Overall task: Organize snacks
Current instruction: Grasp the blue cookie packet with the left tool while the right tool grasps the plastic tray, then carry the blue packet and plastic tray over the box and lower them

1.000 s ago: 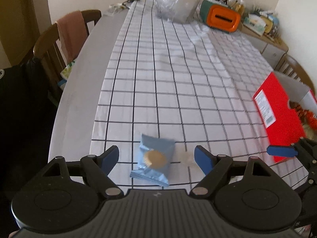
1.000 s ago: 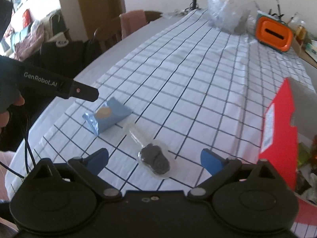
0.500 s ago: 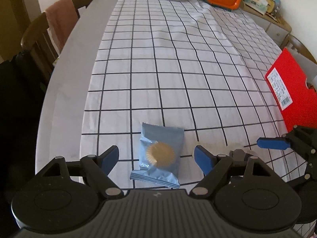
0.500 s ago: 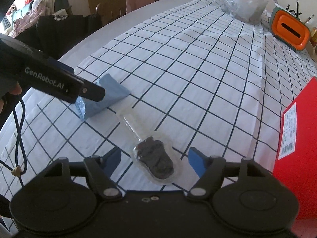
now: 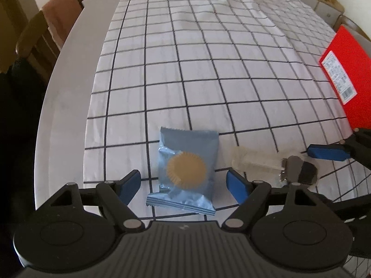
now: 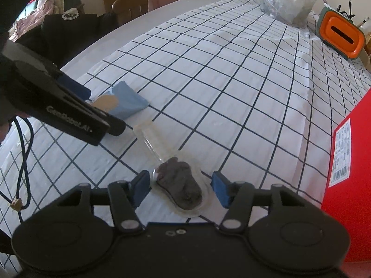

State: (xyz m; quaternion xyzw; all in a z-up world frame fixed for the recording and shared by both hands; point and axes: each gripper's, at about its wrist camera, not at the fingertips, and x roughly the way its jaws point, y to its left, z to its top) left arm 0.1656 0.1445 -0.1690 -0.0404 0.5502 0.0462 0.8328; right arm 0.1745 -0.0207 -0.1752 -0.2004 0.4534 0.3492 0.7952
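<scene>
A blue snack packet with a round biscuit picture (image 5: 187, 169) lies flat on the checked tablecloth, between the open jaws of my left gripper (image 5: 184, 183); it also shows in the right wrist view (image 6: 123, 103), partly hidden by the left gripper's finger. A clear packet with a dark snack inside (image 6: 180, 185) lies between the open jaws of my right gripper (image 6: 179, 188); it shows in the left wrist view (image 5: 296, 170) too. Neither gripper has closed on its packet.
A red box (image 6: 347, 162) stands at the right, also in the left wrist view (image 5: 347, 74). An orange container (image 6: 340, 36) and a clear plastic bag (image 6: 287, 4) sit at the far end. Wooden chairs (image 5: 41, 34) line the table's left edge.
Both grippers have come lower and forward over their packets. The right jaws have narrowed around the clear packet. The packets have not moved.
</scene>
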